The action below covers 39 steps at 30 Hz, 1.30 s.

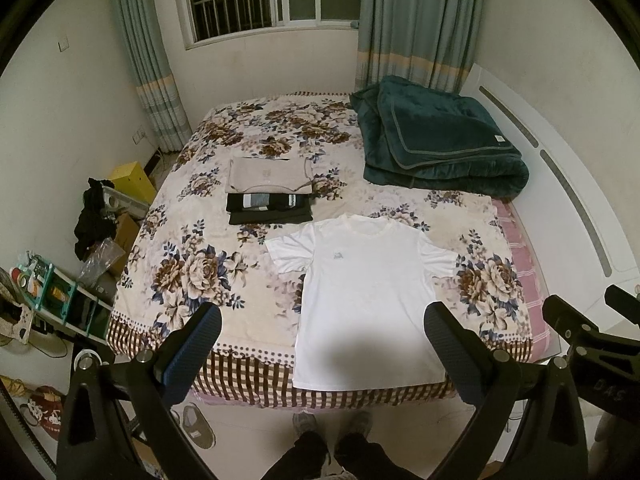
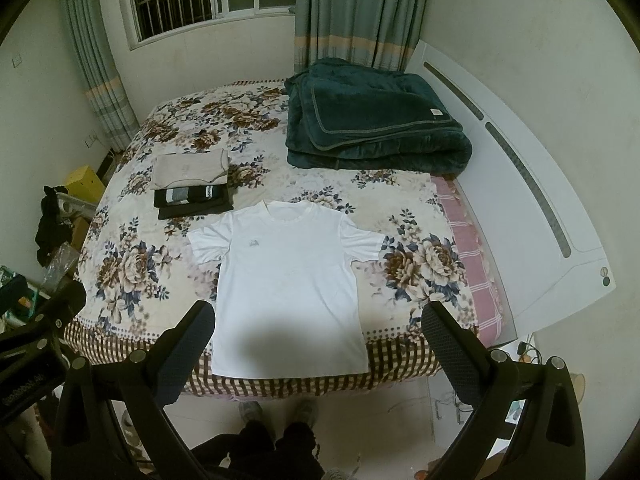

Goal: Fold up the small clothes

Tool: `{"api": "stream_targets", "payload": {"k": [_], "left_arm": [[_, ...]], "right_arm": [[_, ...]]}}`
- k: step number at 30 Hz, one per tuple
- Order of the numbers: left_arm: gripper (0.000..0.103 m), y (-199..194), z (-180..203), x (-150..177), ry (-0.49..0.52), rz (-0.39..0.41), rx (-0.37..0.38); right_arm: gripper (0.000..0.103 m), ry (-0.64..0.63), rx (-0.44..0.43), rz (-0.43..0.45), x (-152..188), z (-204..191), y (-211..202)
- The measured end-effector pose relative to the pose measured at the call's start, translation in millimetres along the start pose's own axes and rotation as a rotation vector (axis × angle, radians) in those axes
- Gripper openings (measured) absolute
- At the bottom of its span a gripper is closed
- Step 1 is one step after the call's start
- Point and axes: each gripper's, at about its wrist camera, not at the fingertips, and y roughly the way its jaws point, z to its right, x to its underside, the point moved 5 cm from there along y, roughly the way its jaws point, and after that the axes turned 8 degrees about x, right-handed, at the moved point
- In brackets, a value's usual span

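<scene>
A white t-shirt lies spread flat, front up, on the floral bedspread, its hem at the bed's near edge; it also shows in the right wrist view. Behind it to the left sits a stack of folded clothes, a beige one above dark ones, also visible in the right wrist view. My left gripper is open and empty, held above the shirt's hem. My right gripper is open and empty, also above the hem. Neither touches the cloth.
A folded dark green blanket lies at the bed's far right by the white headboard. A cluttered shelf and boxes stand left of the bed. The person's feet stand on the floor before the bed.
</scene>
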Motion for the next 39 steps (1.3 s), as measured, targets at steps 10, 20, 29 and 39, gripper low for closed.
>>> {"api": "stream_targets", "payload": {"k": [10,20,29,39], "left_arm": [[0.103,0,5,-6,0.0,0.004,0.002],[0.103,4,12,-13,0.001,0.002,0.01],[0.103,33,8,-32,0.013,0.021,0.007],[0.103,214,-4,-51,0.062,0.021,-0.103]], "right_arm": [[0.103,0.0,0.0,0.001,1,1,1],[0.103,0.001,0.002,0.001,1,3,1],[0.103,0.031,0.003,-0.023,-7,6,8],[0.103,0.222,0.121,-0.177,-11,54,223]]}}
